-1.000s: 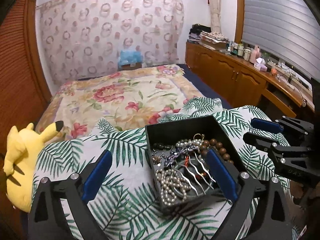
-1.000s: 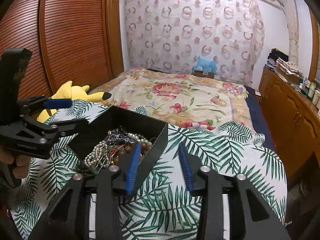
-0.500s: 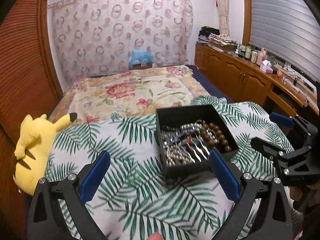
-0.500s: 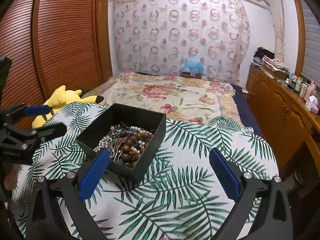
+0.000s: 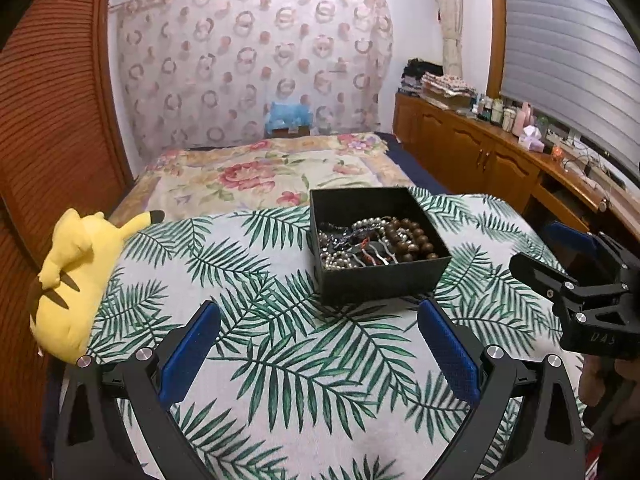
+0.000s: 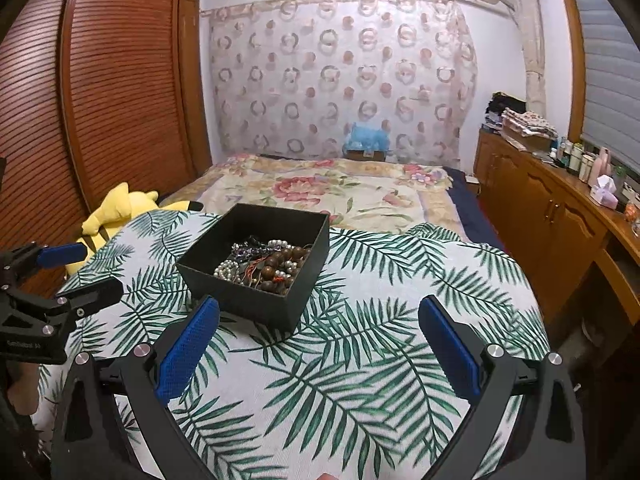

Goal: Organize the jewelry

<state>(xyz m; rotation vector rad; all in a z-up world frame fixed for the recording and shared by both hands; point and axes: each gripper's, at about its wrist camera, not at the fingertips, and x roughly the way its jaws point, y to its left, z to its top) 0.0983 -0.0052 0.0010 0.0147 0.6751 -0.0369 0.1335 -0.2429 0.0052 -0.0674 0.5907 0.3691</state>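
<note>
A black open box [image 5: 384, 280] stands on the palm-leaf cloth [image 5: 280, 360], holding a tangle of jewelry: brown wooden beads [image 5: 412, 236], pearl strands [image 5: 336, 258] and silver pieces. My left gripper [image 5: 318, 312] is open, its blue pads wide apart just short of the box's near wall, with nothing between them. In the right wrist view the box [image 6: 248, 300] sits ahead and left with the jewelry [image 6: 264, 266] inside. My right gripper [image 6: 319, 304] is open and empty, short of the box's near corner. Each gripper shows in the other's view: the right gripper [image 5: 540, 248], the left gripper [image 6: 88, 272].
A yellow plush toy [image 5: 76, 276] lies at the cloth's left edge. Beyond the cloth is a bed with a floral cover [image 5: 260, 176]. A wooden cabinet [image 5: 480, 160] with bottles runs along the right wall. Slatted wooden doors [image 6: 120, 100] stand on the left.
Both grippers have drawn back from the box, which now sits farther ahead of them. The right gripper's jaws went from half closed beside the box to wide open.
</note>
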